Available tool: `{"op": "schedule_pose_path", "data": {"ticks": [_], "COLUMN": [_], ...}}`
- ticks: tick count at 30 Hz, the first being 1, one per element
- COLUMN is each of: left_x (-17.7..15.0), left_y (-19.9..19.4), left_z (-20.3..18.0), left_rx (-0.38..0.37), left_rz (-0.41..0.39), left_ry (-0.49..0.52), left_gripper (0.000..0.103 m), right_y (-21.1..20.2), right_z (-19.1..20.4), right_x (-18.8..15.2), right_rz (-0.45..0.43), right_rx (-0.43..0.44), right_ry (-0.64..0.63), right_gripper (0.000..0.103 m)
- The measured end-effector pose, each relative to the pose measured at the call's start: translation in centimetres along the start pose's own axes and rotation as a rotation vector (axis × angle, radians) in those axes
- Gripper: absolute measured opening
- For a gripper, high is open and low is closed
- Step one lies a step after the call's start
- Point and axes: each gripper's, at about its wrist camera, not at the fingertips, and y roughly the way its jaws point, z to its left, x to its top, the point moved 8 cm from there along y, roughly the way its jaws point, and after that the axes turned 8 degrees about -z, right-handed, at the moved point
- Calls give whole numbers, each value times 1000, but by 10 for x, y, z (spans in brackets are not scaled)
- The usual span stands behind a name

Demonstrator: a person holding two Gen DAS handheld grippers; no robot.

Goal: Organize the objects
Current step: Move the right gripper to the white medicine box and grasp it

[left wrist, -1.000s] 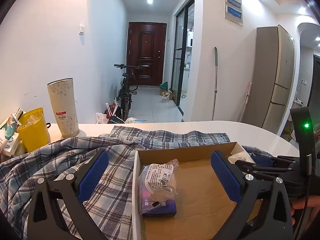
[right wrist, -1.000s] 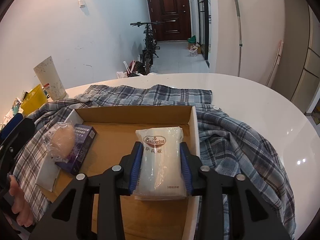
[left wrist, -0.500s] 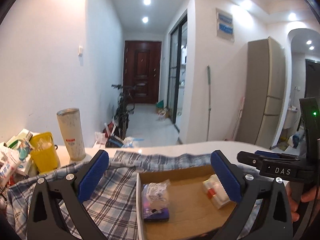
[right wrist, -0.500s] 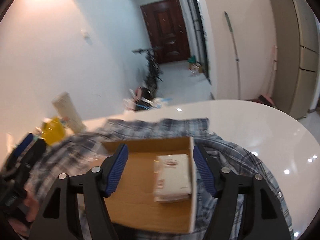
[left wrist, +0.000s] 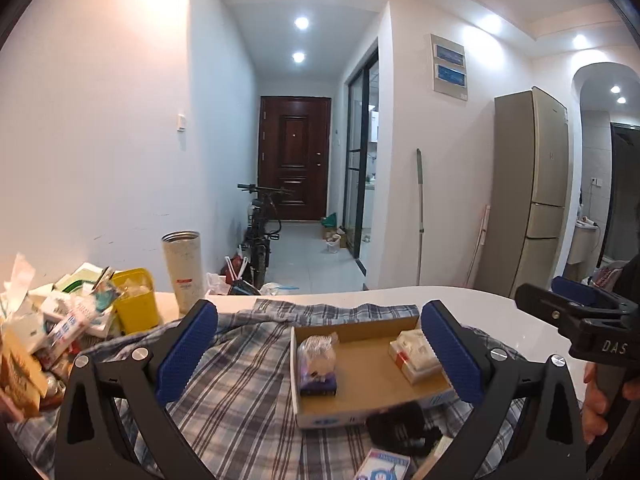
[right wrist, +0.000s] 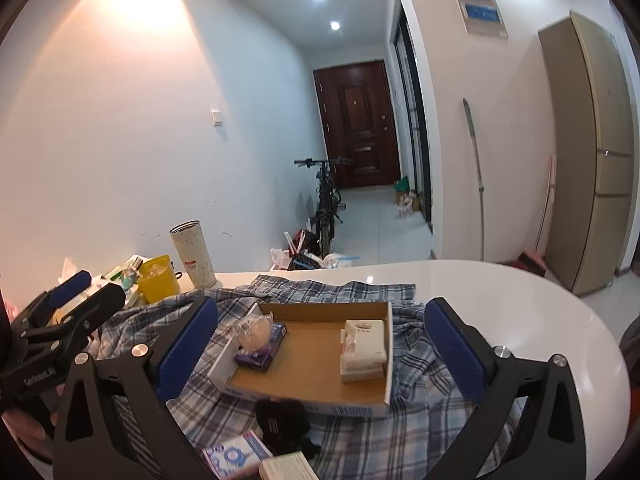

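A shallow cardboard box (right wrist: pixel 316 372) lies on a plaid cloth (right wrist: pixel 424 380) on the white table. Inside it, a white packet (right wrist: pixel 364 344) lies at the right, and a clear-wrapped bun (right wrist: pixel 254 330) rests on a purple box (right wrist: pixel 264 346) at the left. The same box (left wrist: pixel 360 364) shows in the left wrist view, with the packet (left wrist: pixel 414 354) and bun (left wrist: pixel 318 350). My right gripper (right wrist: pixel 320 344) is open and empty, held above and back from the box. My left gripper (left wrist: pixel 318 354) is open and empty, likewise raised.
A tall tumbler (left wrist: pixel 184 270), a yellow tub (left wrist: pixel 134 304) and a heap of packets (left wrist: pixel 60 324) stand at the table's left. A black object (right wrist: pixel 282 420), a blue-white box (right wrist: pixel 236 454) and a book edge (right wrist: pixel 286 466) lie near the front. The table's white rim (right wrist: pixel 560 316) curves right.
My right gripper opened, let go of the white packet into the box and pulled back and up. My left gripper also drew back and rose, so the box looks smaller.
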Motion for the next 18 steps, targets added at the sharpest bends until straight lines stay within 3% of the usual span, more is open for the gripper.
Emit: {"op": "schedule_pose_path", "data": {"ticks": [5,7,9,18], "left_x": [-16,-25,-35,-48], "left_y": [-11,-12,-12,-15], "left_z": [0,4,10,20], "left_rx": [-17,14,11,-10], "left_rz": [-9,16,57,82], "left_ry": [-29,-28,-60,-108], "left_gripper": [103,103,103,103], "right_y": [-20,-24,-27,-21], "right_z": [3,4,4,0], "right_x": [-15,-22,-30,-49], "right_rz": [-30,-31,-26,16], "right_rx": [-32,-35,-44,-36], "right_ry": [-35,-46,-58,-60], "right_gripper": [103,103,103,103]}}
